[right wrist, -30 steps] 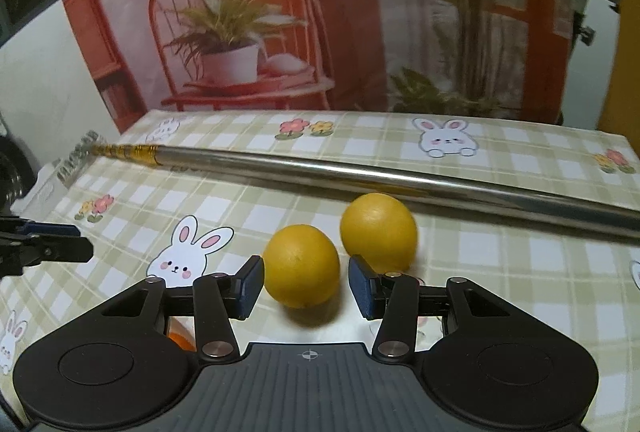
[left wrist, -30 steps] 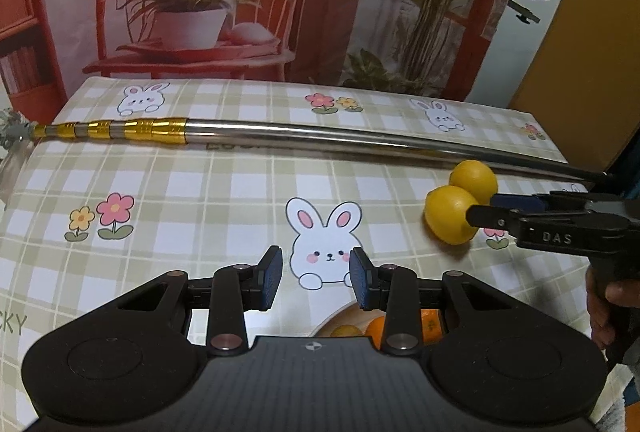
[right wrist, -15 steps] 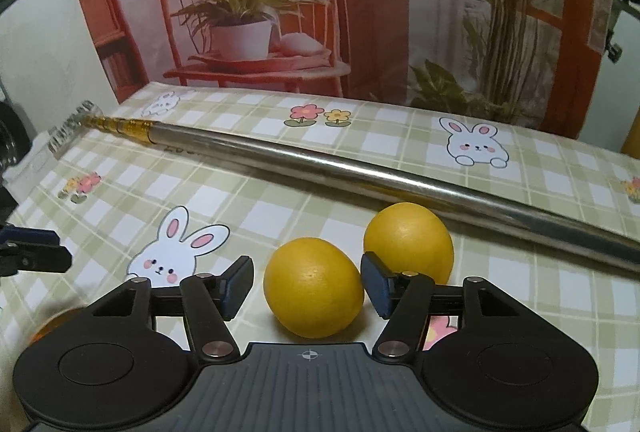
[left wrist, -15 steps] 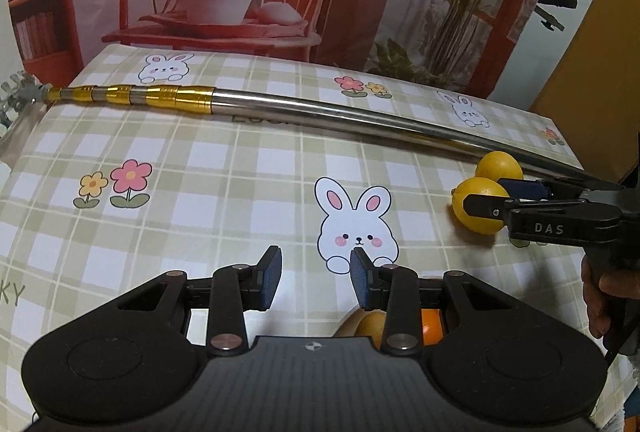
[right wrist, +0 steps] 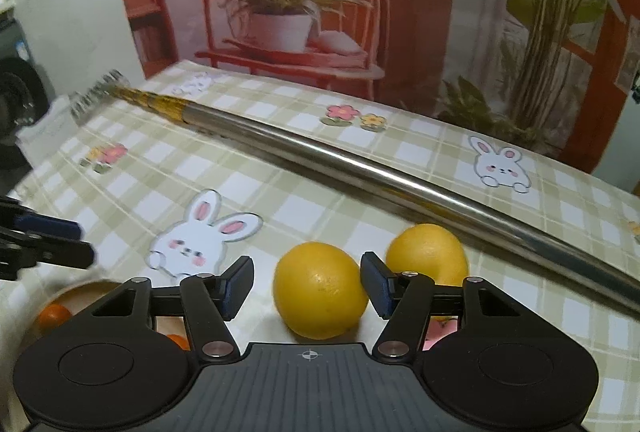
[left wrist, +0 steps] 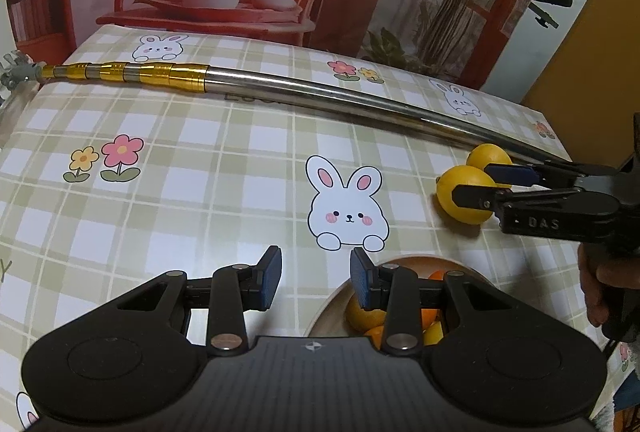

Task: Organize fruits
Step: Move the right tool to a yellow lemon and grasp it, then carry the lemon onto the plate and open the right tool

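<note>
Nearest in the left wrist view, the left gripper [left wrist: 315, 276] hangs with its jaws a modest gap apart and nothing between them, over the left rim of a shallow light-coloured bowl [left wrist: 326, 306] that already holds several small orange and yellow fruits [left wrist: 362, 314]; that part of the sorting looks done. Just beyond it, toward the right, the right gripper [right wrist: 307, 282] straddles the nearer lemon [right wrist: 320, 288], which rests on the checked tablecloth [right wrist: 320, 199]. Its right pad sits at or very near the skin, while the left pad clearly stands off, so the fruit lies between parted fingers and is not yet clamped. A second lemon [right wrist: 428, 258] lies just beside it, further back and to the right, almost touching, close against a long steel pole [right wrist: 360, 167] that crosses the table. By my reading two lemons remain to be carried to the bowl, and the first pick is only now being lined up. Both lemons are plump, bright yellow, with dimpled skin, and unmarked so far as can be seen.
</note>
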Motion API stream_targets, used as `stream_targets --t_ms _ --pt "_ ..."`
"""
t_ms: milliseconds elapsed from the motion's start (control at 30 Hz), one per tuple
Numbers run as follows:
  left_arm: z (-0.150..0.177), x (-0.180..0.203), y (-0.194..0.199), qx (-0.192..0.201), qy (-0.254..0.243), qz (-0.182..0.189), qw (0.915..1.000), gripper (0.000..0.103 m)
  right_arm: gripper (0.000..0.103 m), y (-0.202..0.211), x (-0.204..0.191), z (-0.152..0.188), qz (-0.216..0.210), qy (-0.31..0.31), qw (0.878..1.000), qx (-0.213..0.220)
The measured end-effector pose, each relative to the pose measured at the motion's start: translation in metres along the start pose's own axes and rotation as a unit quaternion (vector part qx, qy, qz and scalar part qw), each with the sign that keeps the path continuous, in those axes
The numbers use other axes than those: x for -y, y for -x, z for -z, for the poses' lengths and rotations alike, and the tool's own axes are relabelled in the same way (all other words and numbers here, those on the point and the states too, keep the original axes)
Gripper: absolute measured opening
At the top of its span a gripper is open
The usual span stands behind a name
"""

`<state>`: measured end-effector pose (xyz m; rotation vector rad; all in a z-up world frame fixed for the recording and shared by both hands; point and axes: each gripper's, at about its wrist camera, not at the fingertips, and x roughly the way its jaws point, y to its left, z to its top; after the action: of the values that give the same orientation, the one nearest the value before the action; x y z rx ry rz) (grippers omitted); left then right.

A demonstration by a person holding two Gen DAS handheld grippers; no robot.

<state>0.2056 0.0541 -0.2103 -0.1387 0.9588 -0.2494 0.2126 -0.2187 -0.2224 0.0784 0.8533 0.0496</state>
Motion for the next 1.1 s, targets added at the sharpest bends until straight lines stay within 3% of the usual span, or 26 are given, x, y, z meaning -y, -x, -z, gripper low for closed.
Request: stream_targets --t_ms 600,867,1100 --pt "0.009 -0.005 0.001 -0.006 0.022 0.011 0.9997 0.040 0.051 -0.028 -0.015 0.009 0.067 0.054 0.995 -0.042" --pt "0.009 -0.008 0.002 -0.007 0.029 0.013 0.9995 0.040 0.052 -0.020 -0.020 0.012 0.018 0.018 0.998 -0.052" --pt "0.011 -0.008 0.002 -0.013 0.031 0.013 0.9993 0.040 0.052 -0.018 -0.019 0.010 0.011 0.005 0.999 -0.044"
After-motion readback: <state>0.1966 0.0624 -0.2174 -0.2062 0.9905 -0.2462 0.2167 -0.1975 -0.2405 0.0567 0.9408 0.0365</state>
